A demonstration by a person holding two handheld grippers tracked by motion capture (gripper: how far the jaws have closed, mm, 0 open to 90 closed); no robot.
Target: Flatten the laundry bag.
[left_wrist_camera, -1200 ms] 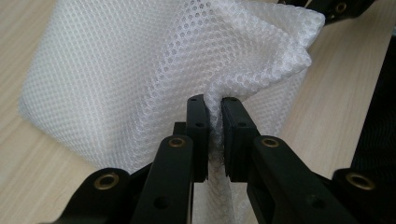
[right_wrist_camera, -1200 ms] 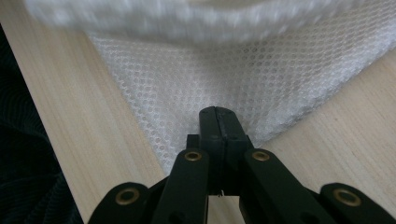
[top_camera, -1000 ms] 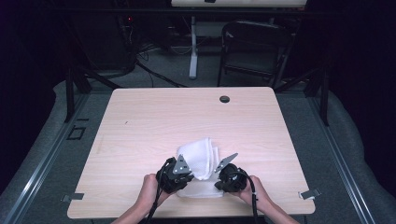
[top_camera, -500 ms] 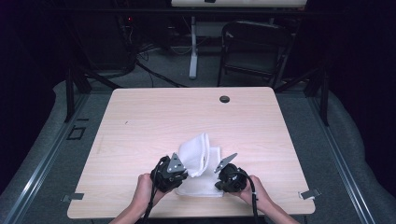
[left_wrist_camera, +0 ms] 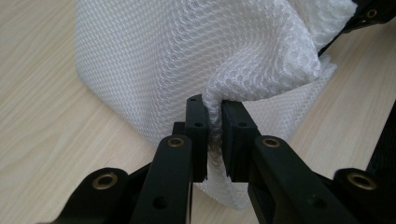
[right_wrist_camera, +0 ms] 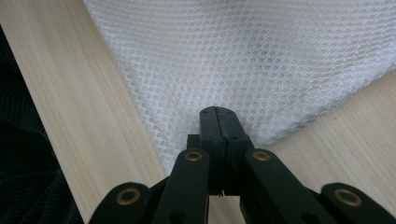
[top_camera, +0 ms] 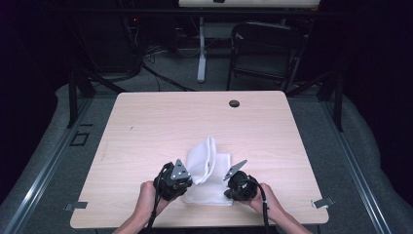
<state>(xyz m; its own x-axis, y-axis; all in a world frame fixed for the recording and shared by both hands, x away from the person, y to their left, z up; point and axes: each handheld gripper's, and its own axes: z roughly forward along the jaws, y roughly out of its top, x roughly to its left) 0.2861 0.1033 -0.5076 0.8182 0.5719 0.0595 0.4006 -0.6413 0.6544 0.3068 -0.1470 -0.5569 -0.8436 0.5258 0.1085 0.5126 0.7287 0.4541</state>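
Both grippers, left gripper (left_wrist_camera: 214, 135) and right gripper (right_wrist_camera: 220, 122), pinch the white mesh cloth (top_camera: 207, 168); it looks light, limp, best gripped at corners.

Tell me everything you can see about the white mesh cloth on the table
The white mesh cloth is a thin, soft netted fabric with small round holes, partly see-through. It lies near the front edge of the light wooden table, its lower layer flat and an upper flap lifted and curling over toward the left. The left gripper pinches a bunched fold of it between its jaws. The right gripper is shut at the cloth's corner, apparently clamping a thin edge. Nothing else touches it.
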